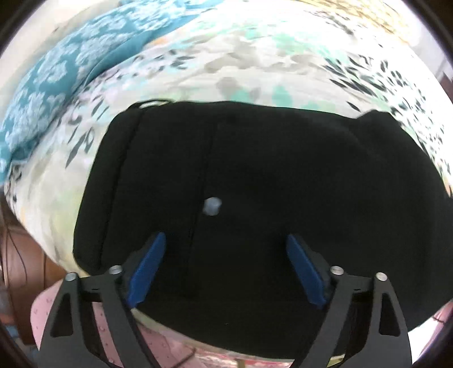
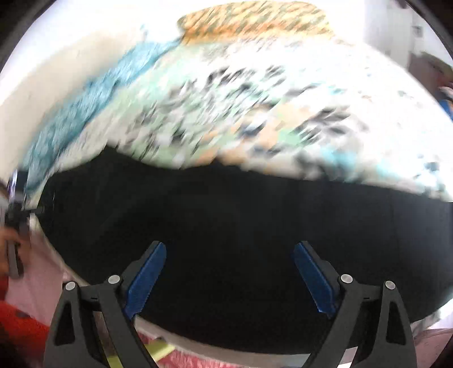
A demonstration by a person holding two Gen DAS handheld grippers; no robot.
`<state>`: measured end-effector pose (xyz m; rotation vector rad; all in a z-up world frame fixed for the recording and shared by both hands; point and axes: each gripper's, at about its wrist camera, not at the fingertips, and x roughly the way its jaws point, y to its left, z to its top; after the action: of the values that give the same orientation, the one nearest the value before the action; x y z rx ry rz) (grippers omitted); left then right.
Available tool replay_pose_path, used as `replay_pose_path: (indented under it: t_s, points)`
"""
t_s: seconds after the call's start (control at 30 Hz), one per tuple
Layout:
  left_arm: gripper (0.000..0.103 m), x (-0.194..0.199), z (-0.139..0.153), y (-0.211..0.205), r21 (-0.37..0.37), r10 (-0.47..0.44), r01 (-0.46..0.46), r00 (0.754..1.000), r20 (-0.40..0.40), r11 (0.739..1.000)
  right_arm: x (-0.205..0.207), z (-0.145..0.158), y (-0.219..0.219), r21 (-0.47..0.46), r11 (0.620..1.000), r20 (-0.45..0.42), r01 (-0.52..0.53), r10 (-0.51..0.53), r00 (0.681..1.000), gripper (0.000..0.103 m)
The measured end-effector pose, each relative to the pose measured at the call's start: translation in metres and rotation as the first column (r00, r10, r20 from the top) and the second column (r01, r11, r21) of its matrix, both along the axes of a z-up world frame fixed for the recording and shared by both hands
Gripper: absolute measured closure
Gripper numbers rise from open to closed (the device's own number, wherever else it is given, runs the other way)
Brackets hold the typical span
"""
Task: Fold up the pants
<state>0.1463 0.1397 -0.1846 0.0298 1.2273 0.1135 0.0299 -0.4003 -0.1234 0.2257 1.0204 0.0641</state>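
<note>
Black pants lie flat on a patterned bedsheet, near the bed's front edge. A small white speck sits on them. My left gripper is open above the pants, blue pads wide apart and empty. In the right wrist view the same pants stretch across the frame, blurred. My right gripper is open and empty above them. The left gripper and hand show at the far left edge.
A teal floral blanket lies at the back left of the bed. An orange patterned pillow is at the far end. Pink fabric hangs below the bed's front edge.
</note>
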Motion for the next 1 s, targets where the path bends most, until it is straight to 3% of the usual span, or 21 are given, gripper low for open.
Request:
replay_pose_path:
  t_s: [0.07,0.13,0.17,0.23,0.3,0.37,0.4,0.47,0.53,0.57,0.6,0.67,0.73,0.8,0.83,0.9,1.0]
  points:
    - [0.011,0.000,-0.001,-0.002,0.008,0.002,-0.002,1.000,-0.005,1.000,0.006,-0.012,-0.042,0.005,0.996,-0.053,0.087,-0.086,0.995,0.011]
    - [0.009,-0.004,-0.003,0.002,0.014,0.009,-0.009,1.000,-0.008,1.000,0.007,-0.034,-0.091,0.022,0.977,-0.134,0.214,-0.209,0.969,0.011]
    - [0.008,-0.006,-0.002,0.003,0.016,0.013,-0.013,1.000,-0.009,1.000,0.003,-0.045,-0.121,0.048,0.953,-0.169,0.297,-0.286,0.943,0.016]
    - [0.007,-0.004,-0.006,0.008,0.016,0.021,-0.021,1.000,-0.007,1.000,-0.013,-0.044,-0.168,0.224,0.891,-0.112,0.395,-0.379,0.919,0.024]
    - [0.007,0.004,-0.007,-0.002,0.020,0.031,-0.031,1.000,-0.005,0.999,-0.021,-0.040,-0.209,0.267,0.835,-0.138,0.481,-0.461,0.876,0.023]
    - [0.006,0.009,-0.010,-0.003,0.025,0.036,-0.036,0.999,-0.004,0.999,-0.029,-0.038,-0.245,0.250,0.810,-0.143,0.531,-0.511,0.847,0.022]
    - [0.005,0.011,-0.011,-0.004,0.028,0.037,-0.037,0.999,-0.004,0.999,-0.035,-0.040,-0.268,0.245,0.777,-0.165,0.580,-0.556,0.815,0.022]
    - [0.005,0.011,-0.010,-0.005,0.031,0.038,-0.038,0.999,-0.001,0.999,-0.057,-0.042,-0.313,0.363,0.648,-0.206,0.669,-0.645,0.736,0.024]
    - [0.005,0.011,-0.009,-0.004,0.026,0.040,-0.040,0.999,0.001,0.999,-0.072,-0.034,-0.341,0.388,0.579,-0.234,0.717,-0.690,0.685,0.024]
    - [0.005,0.011,-0.009,-0.003,0.023,0.043,-0.043,0.999,0.003,0.999,-0.078,-0.024,-0.350,0.374,0.581,-0.227,0.723,-0.699,0.679,0.024]
    - [0.005,0.011,-0.009,-0.003,0.021,0.045,-0.045,0.999,0.005,0.999,-0.079,-0.017,-0.354,0.362,0.603,-0.211,0.711,-0.690,0.693,0.024]
    - [0.004,0.011,-0.010,-0.003,0.023,0.052,-0.052,0.999,0.009,0.998,-0.076,0.000,-0.354,0.267,0.708,-0.205,0.653,-0.621,0.757,0.024]
    - [0.003,0.012,-0.010,-0.004,0.028,0.059,-0.059,0.998,0.010,0.998,-0.068,0.006,-0.344,0.081,0.823,-0.233,0.562,-0.532,0.814,0.024]
    - [0.003,0.012,-0.010,-0.004,0.029,0.060,-0.060,0.998,0.011,0.998,-0.062,-0.006,-0.328,-0.077,0.901,-0.300,0.427,-0.429,0.852,0.024]
    - [0.003,0.011,-0.010,-0.004,0.027,0.060,-0.060,0.998,0.011,0.998,-0.060,-0.021,-0.320,-0.185,0.920,-0.364,0.345,-0.390,0.846,0.024]
    - [0.003,0.011,-0.010,-0.004,0.020,0.057,-0.058,0.998,0.007,0.998,-0.067,-0.044,-0.317,-0.276,0.930,-0.455,0.241,-0.347,0.820,0.023]
    - [0.003,0.008,-0.009,-0.003,0.012,0.056,-0.056,0.998,0.004,0.998,-0.082,-0.035,-0.332,-0.213,0.927,-0.433,0.309,-0.373,0.821,0.022]
